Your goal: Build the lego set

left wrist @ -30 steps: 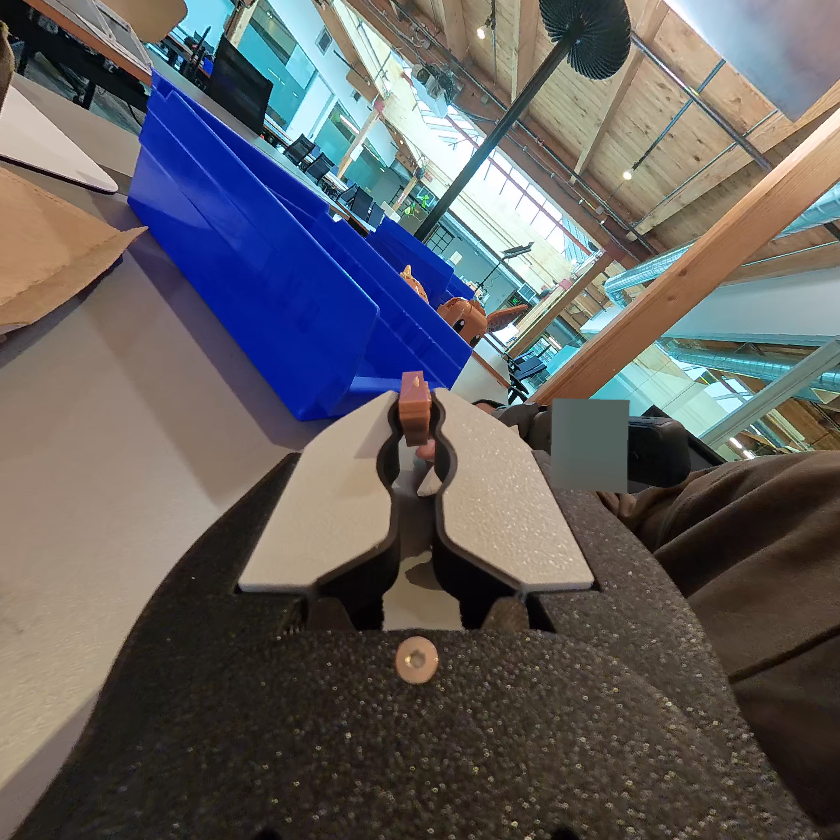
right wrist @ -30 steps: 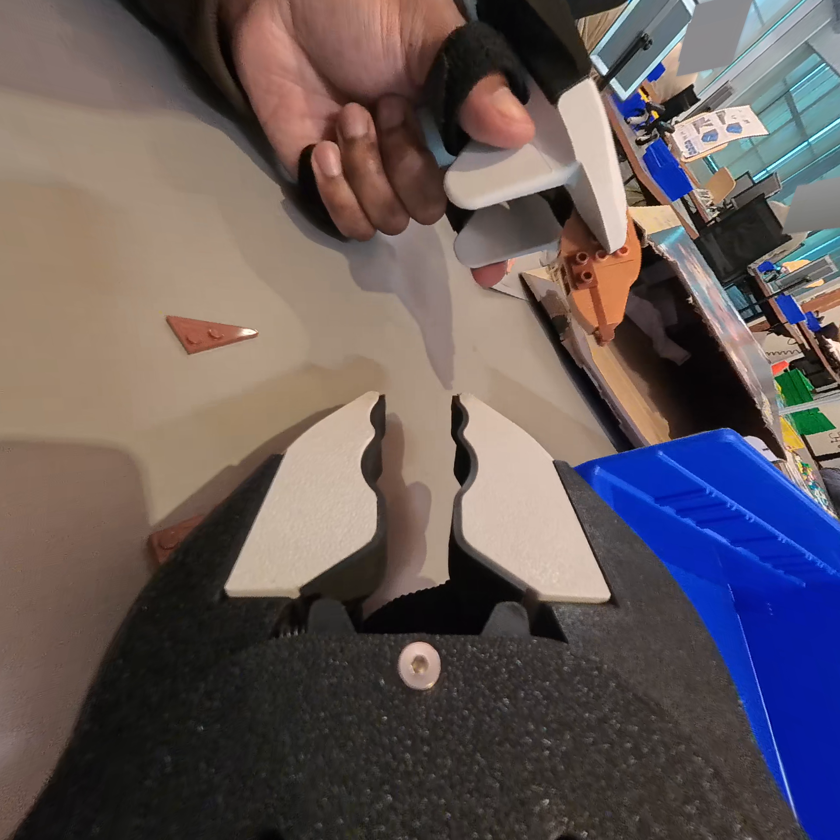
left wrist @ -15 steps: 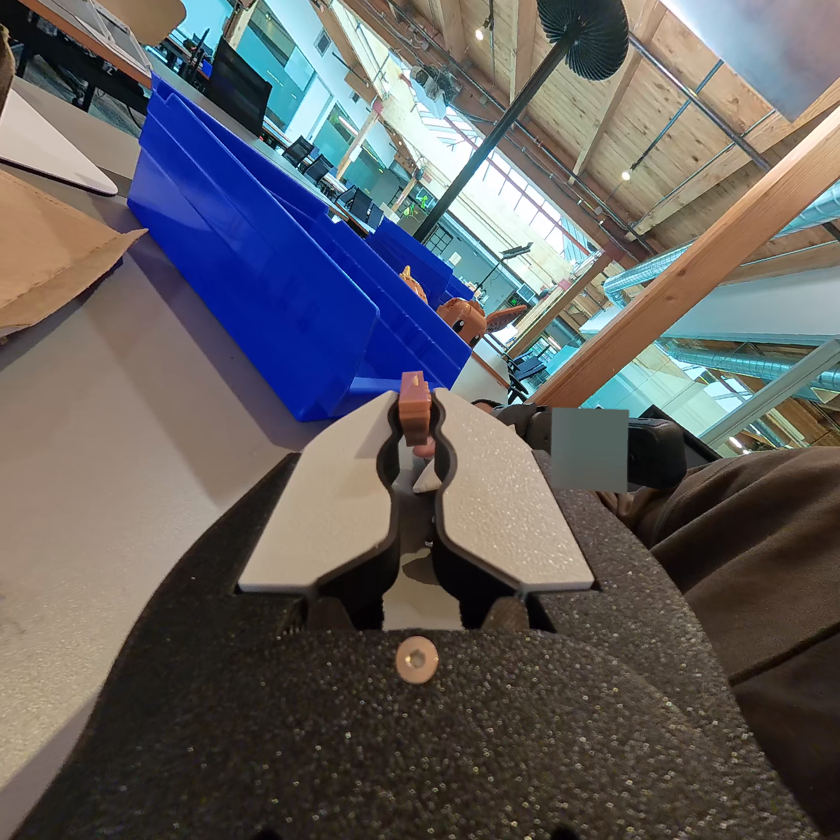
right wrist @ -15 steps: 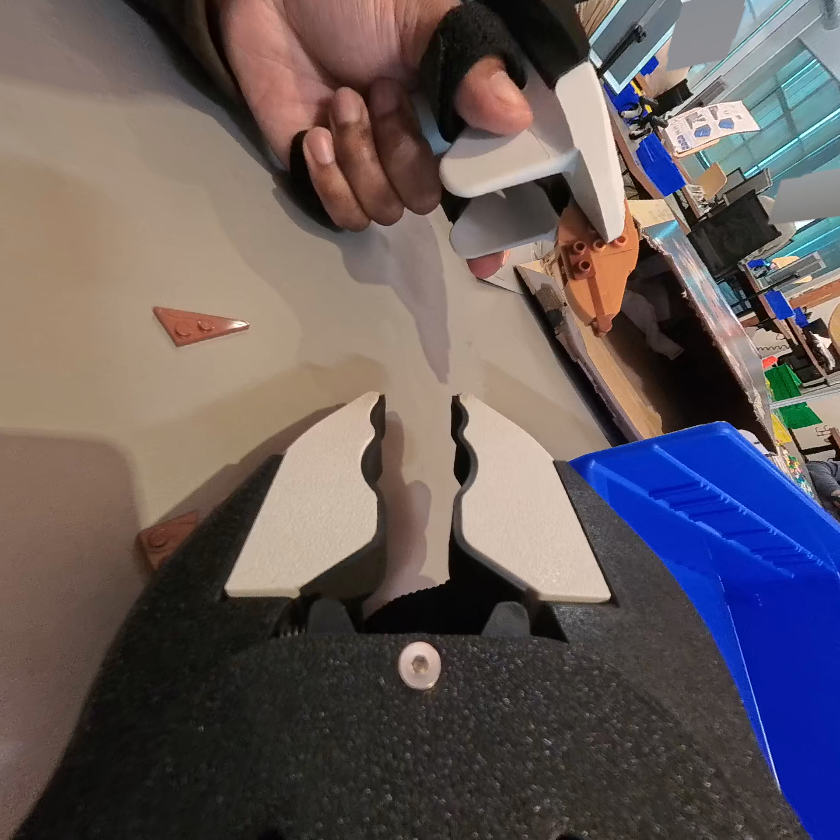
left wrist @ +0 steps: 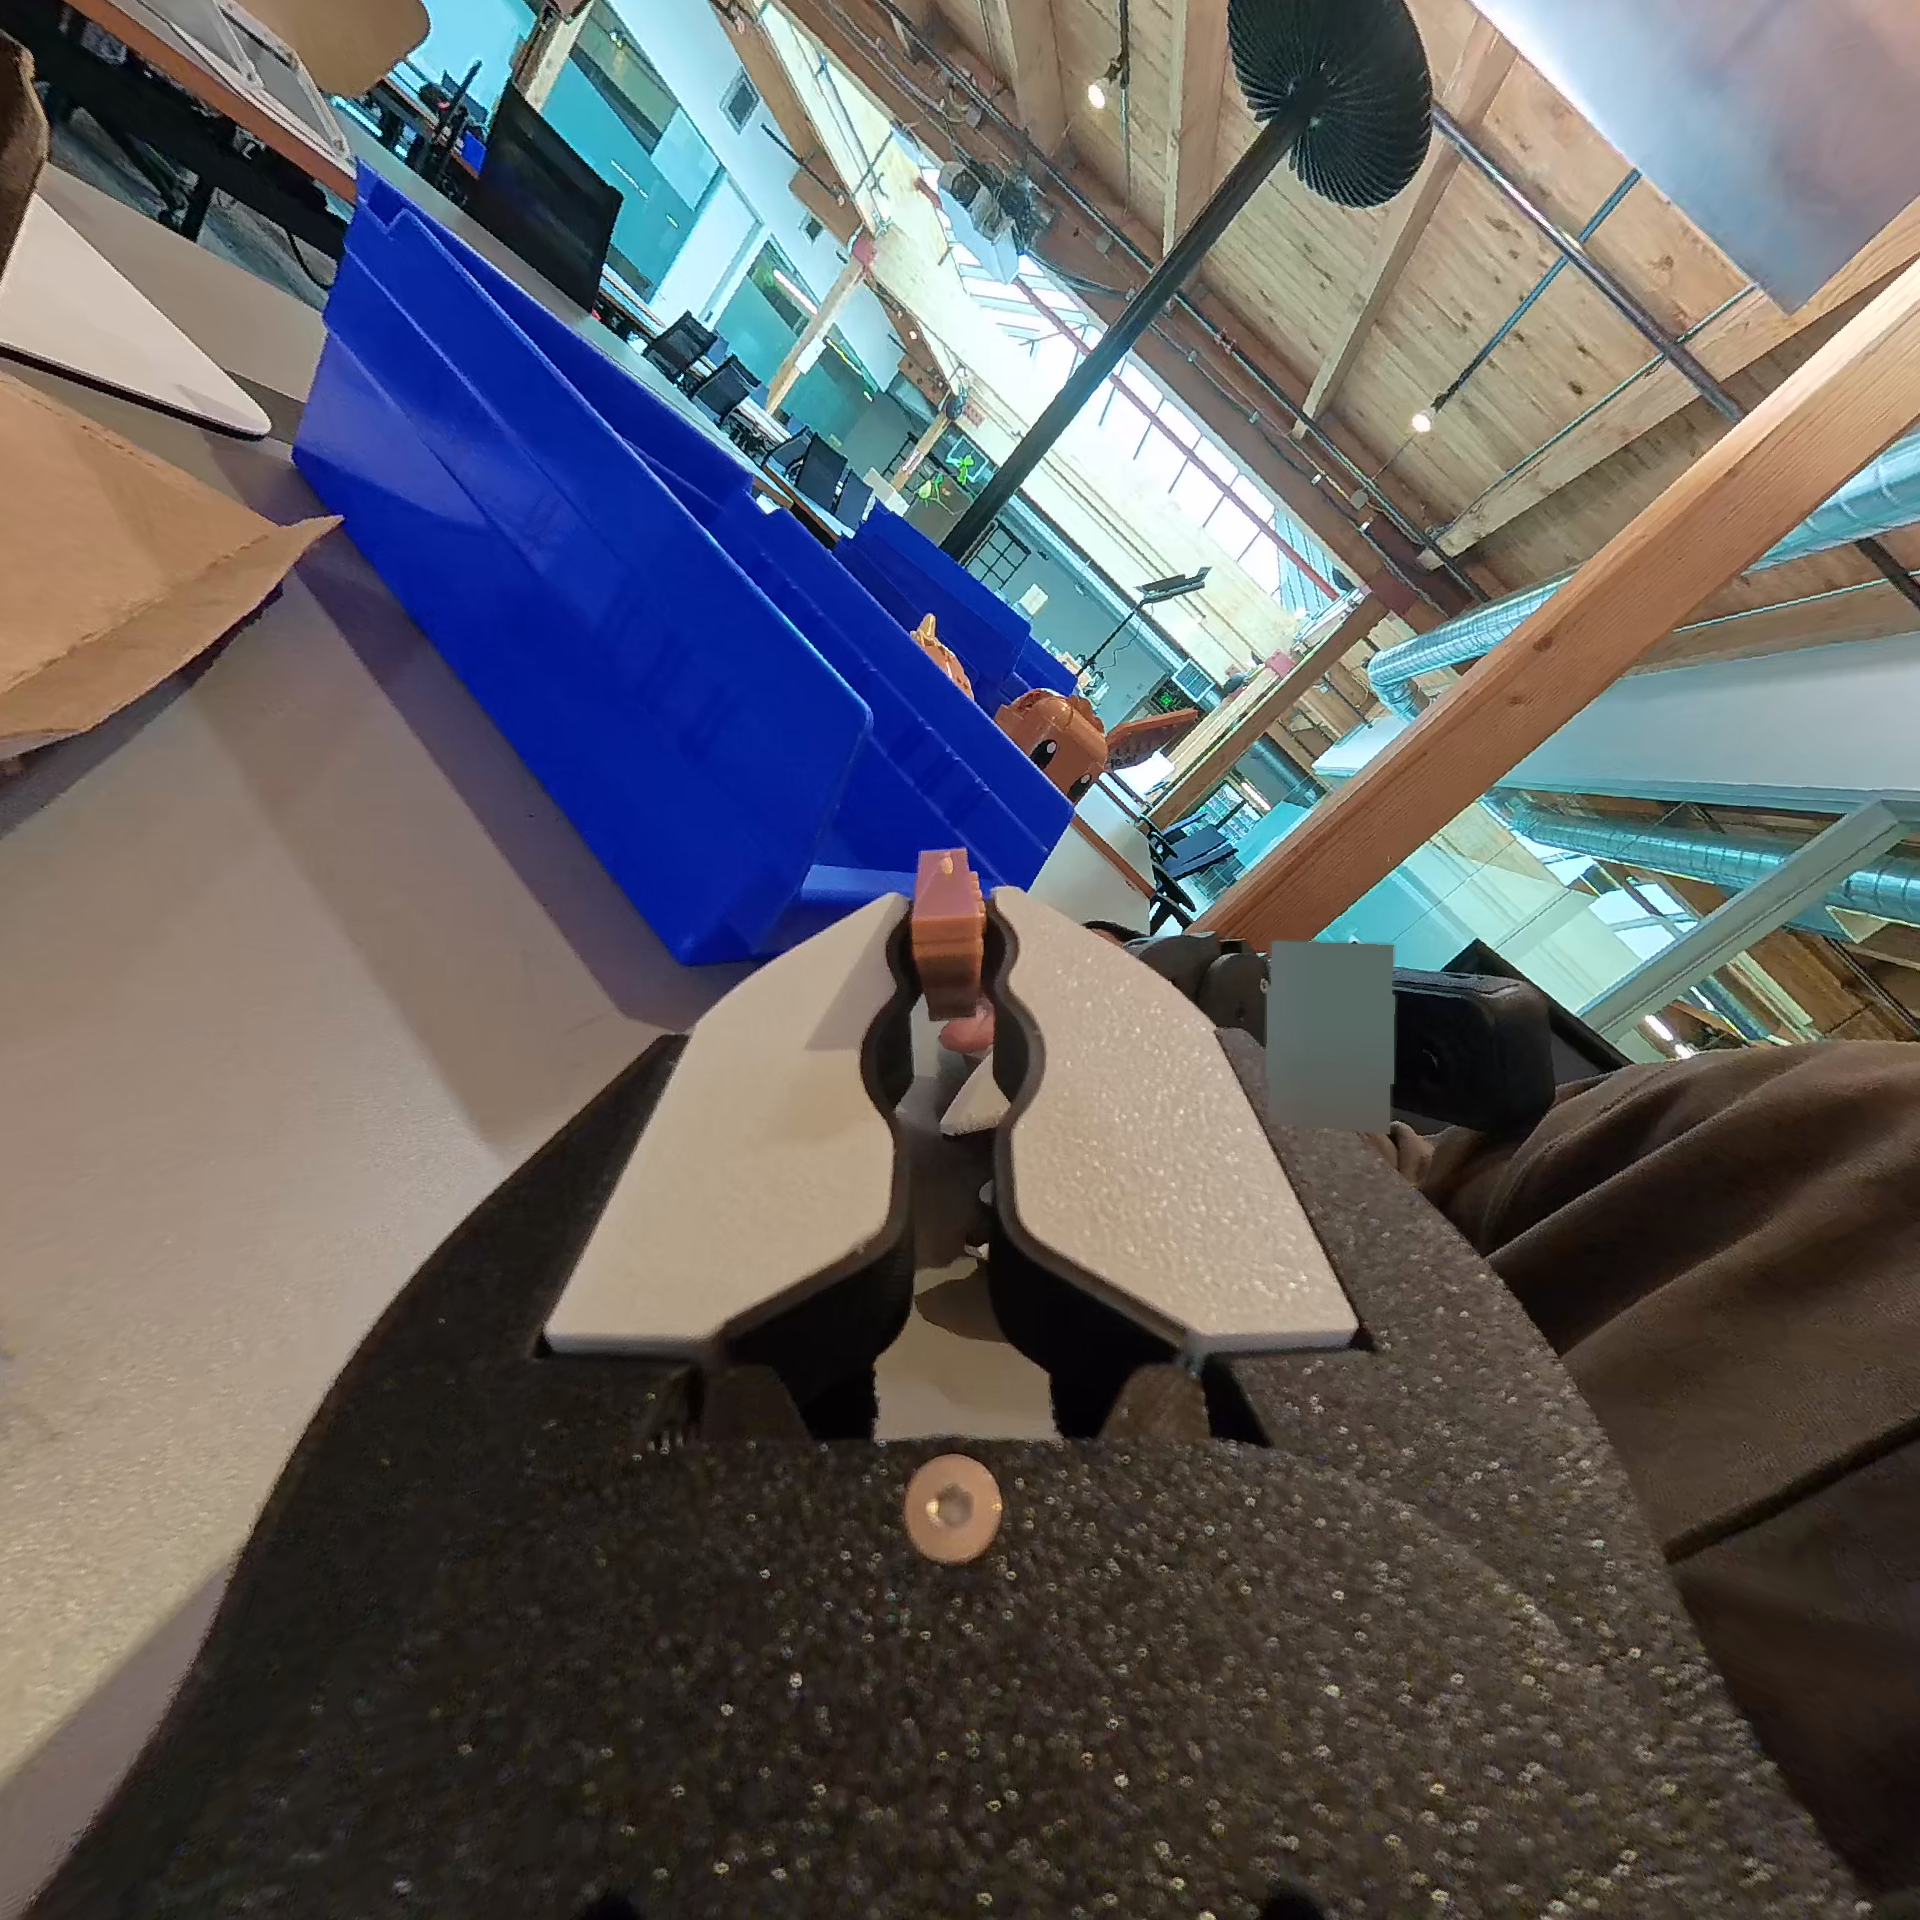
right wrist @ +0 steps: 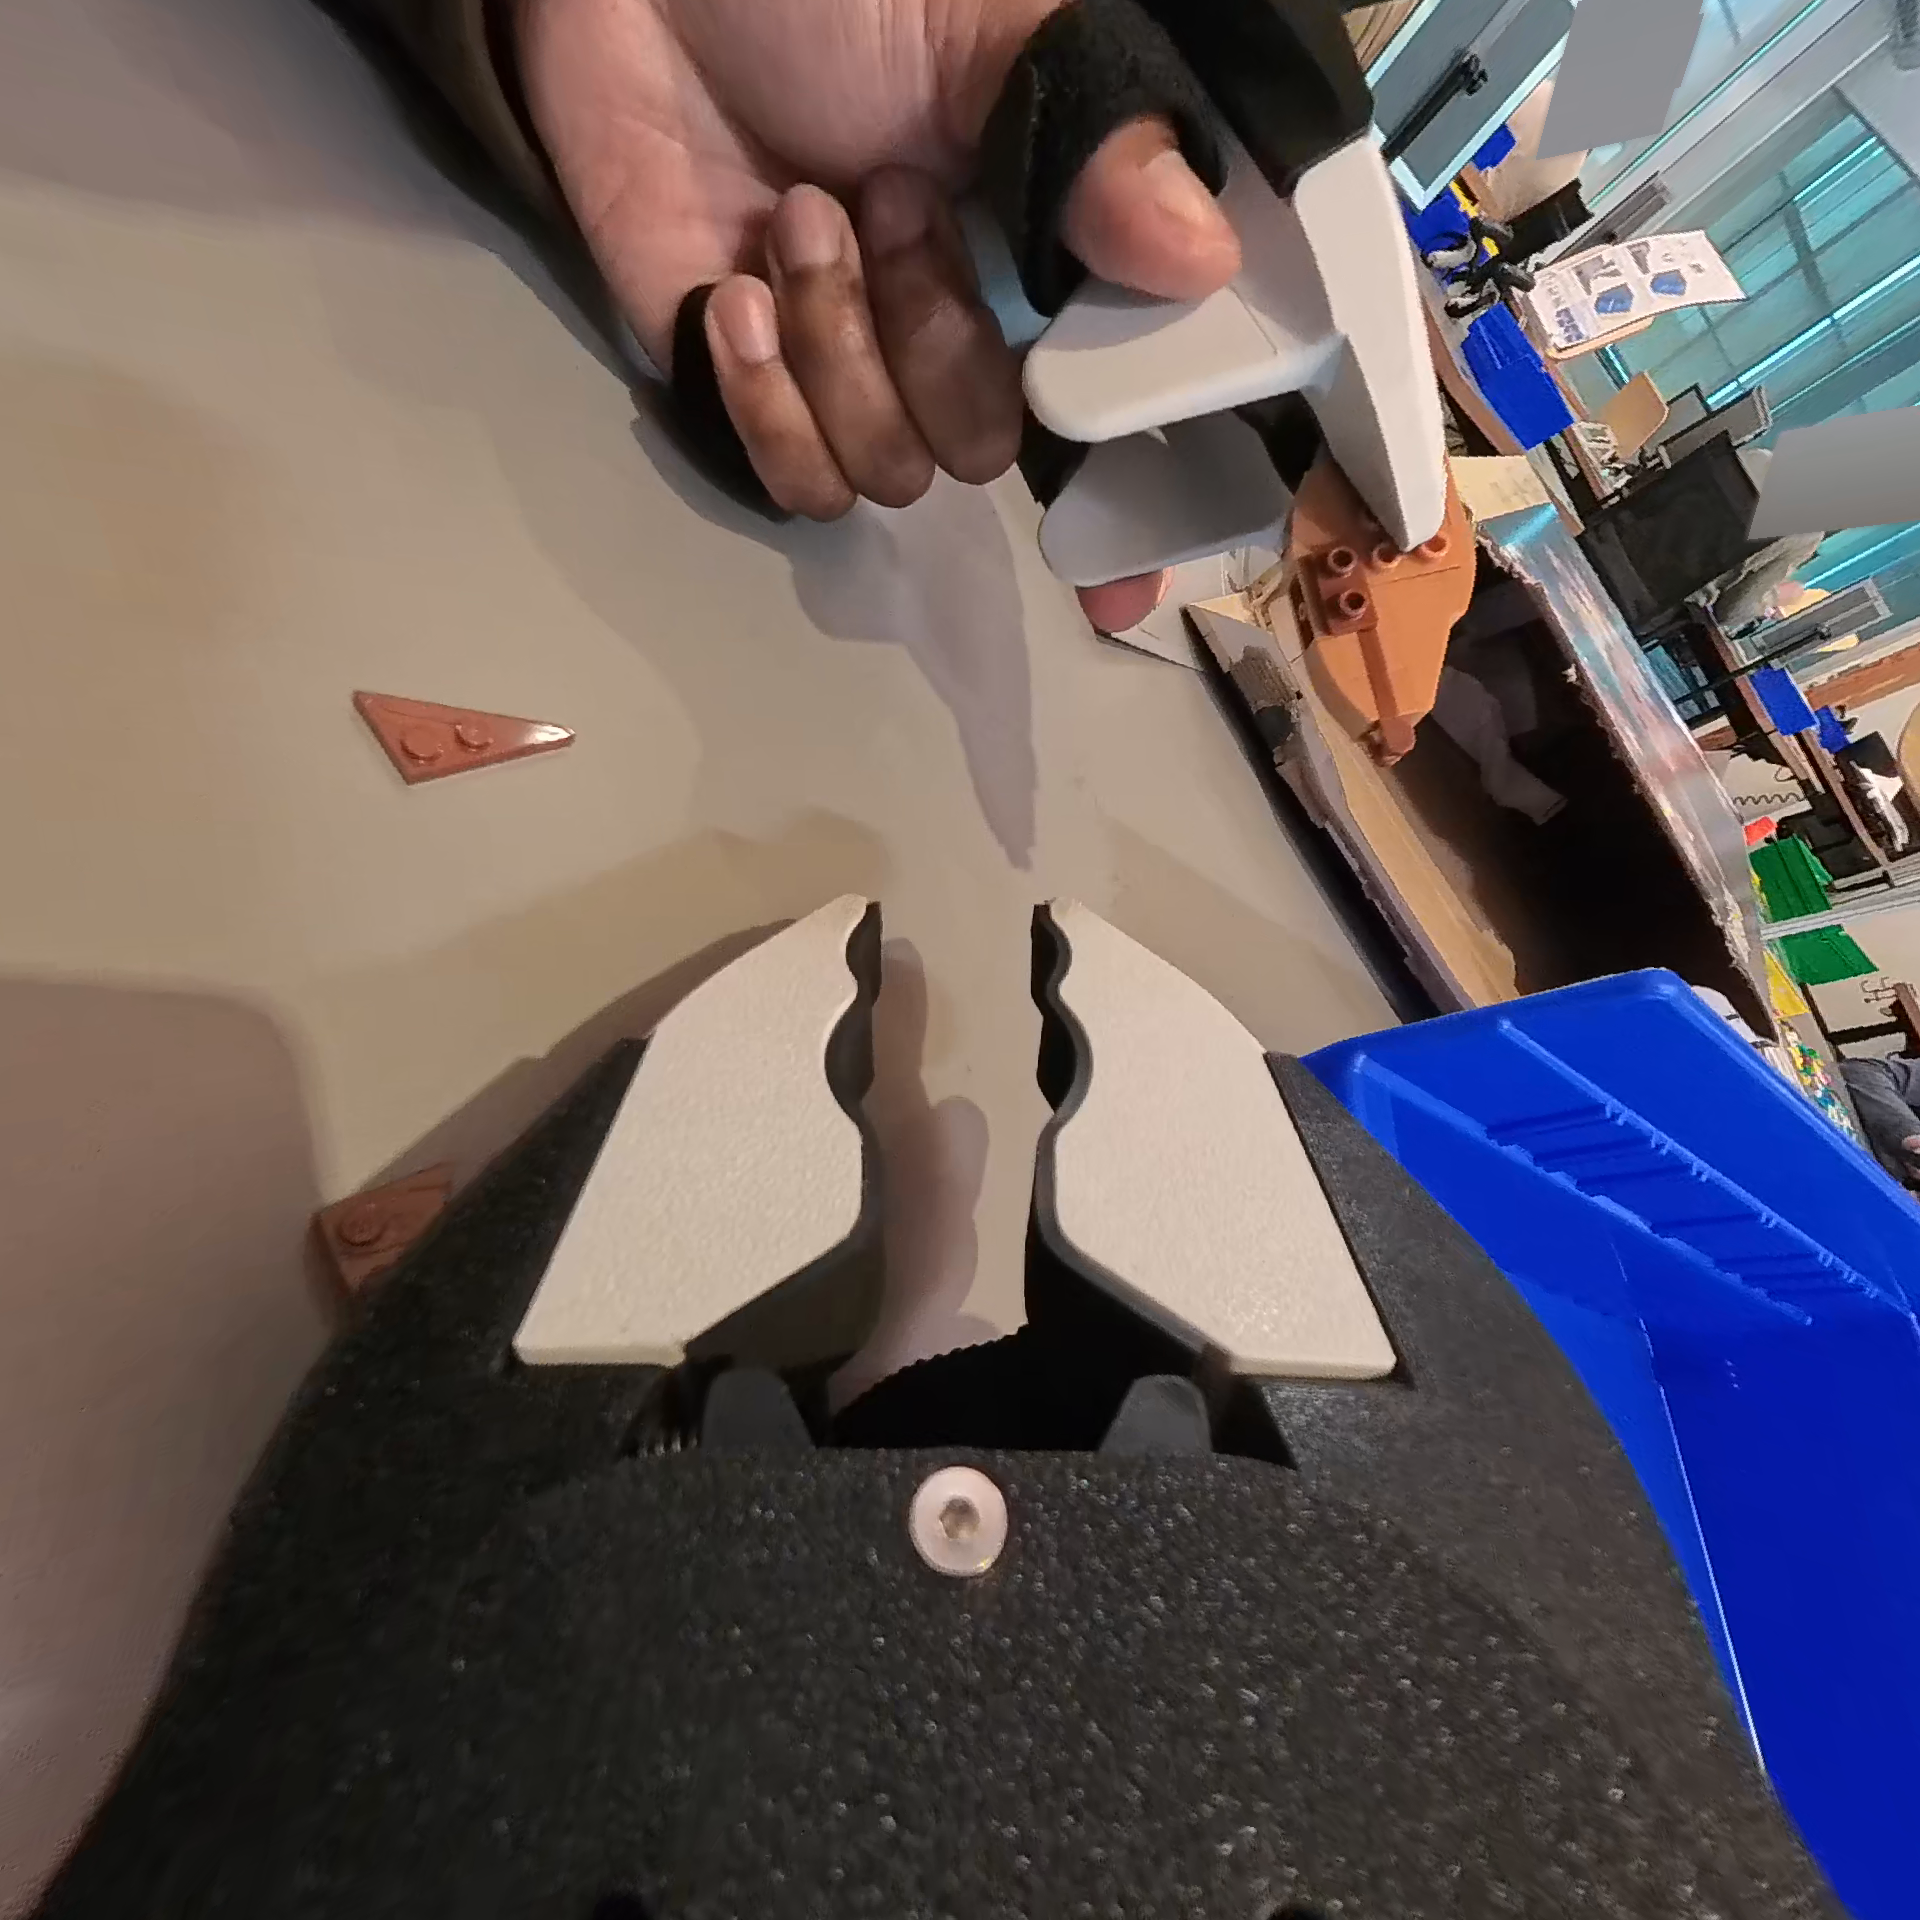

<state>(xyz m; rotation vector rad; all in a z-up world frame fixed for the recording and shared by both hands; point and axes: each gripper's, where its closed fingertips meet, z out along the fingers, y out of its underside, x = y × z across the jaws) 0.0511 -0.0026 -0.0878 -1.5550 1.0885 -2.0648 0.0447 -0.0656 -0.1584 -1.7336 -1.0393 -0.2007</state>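
So our left gripper (left wrist: 948, 925) is clamped on a small brown brick assembly (left wrist: 948, 935), both pads pressed right against its sides, with the piece poking up past the tips. In the right wrist view we can see that same gripper (right wrist: 1351, 520) held up off the table in a hand (right wrist: 831, 260), and the assembly (right wrist: 1382, 613) hangs from it, studs showing, tapering to a point over an open cardboard box (right wrist: 1455, 883).

Our right gripper (right wrist: 956, 920) has its jaws apart with only bare table (right wrist: 312, 468) showing between them, low over the surface. Nearest loose bits: a brown wedge plate (right wrist: 457, 732) lying flat off to its left, and another brown plate (right wrist: 379, 1231) half tucked under the gripper's black body. A blue bin (right wrist: 1662, 1247) sits just beside it on the right.

From the left view we get a row of blue bins (left wrist: 582, 623) behind the held piece, a brown brick figure head (left wrist: 1049, 732) peeking over one, a flap of cardboard (left wrist: 114, 582) at far left, and a dark sleeve (left wrist: 1714, 1247) on the right.
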